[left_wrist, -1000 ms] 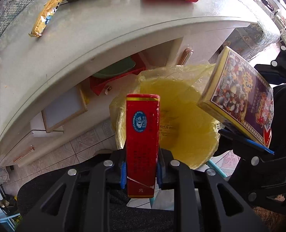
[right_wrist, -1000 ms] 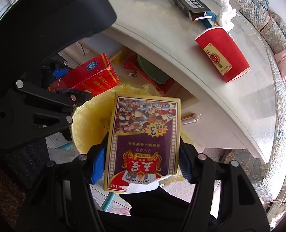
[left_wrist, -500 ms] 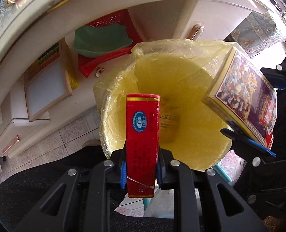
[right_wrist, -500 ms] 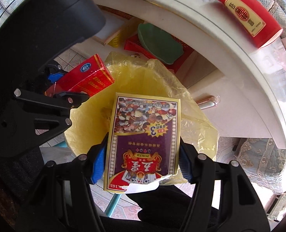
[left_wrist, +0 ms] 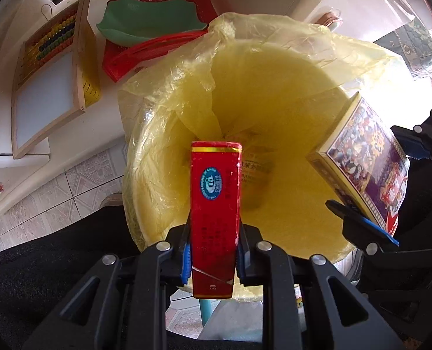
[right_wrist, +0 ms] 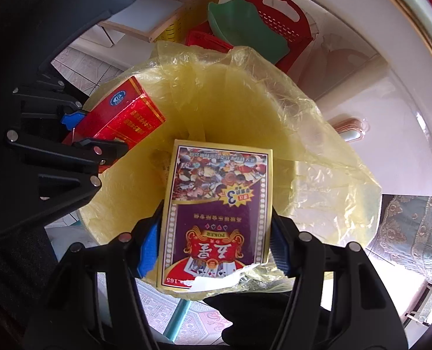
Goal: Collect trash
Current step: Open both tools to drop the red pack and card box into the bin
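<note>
My left gripper (left_wrist: 213, 250) is shut on a narrow red cigarette pack (left_wrist: 215, 201), held upright over the mouth of a bin lined with a yellow plastic bag (left_wrist: 277, 93). My right gripper (right_wrist: 216, 245) is shut on a purple and yellow poker card box (right_wrist: 217, 210), also above the bin (right_wrist: 245, 122). In the left wrist view the card box (left_wrist: 365, 169) hangs at the right over the bin's rim. Seen from the right wrist, the red pack (right_wrist: 122, 119) sits at the left in the other gripper (right_wrist: 93, 134). A small printed scrap lies at the bag's bottom.
Behind the bin, under the white table edge (right_wrist: 405, 67), stand a red plastic basket (left_wrist: 157, 17) holding a green dish (left_wrist: 151, 20) and a wooden abacus board (left_wrist: 52, 67). Tiled floor (left_wrist: 55, 198) lies at the left. A dark trouser leg fills the bottom left.
Both grippers have sunk from tabletop height to just above the bin, each still holding its box. The tabletop with the red cup and wrappers has gone out of view.
</note>
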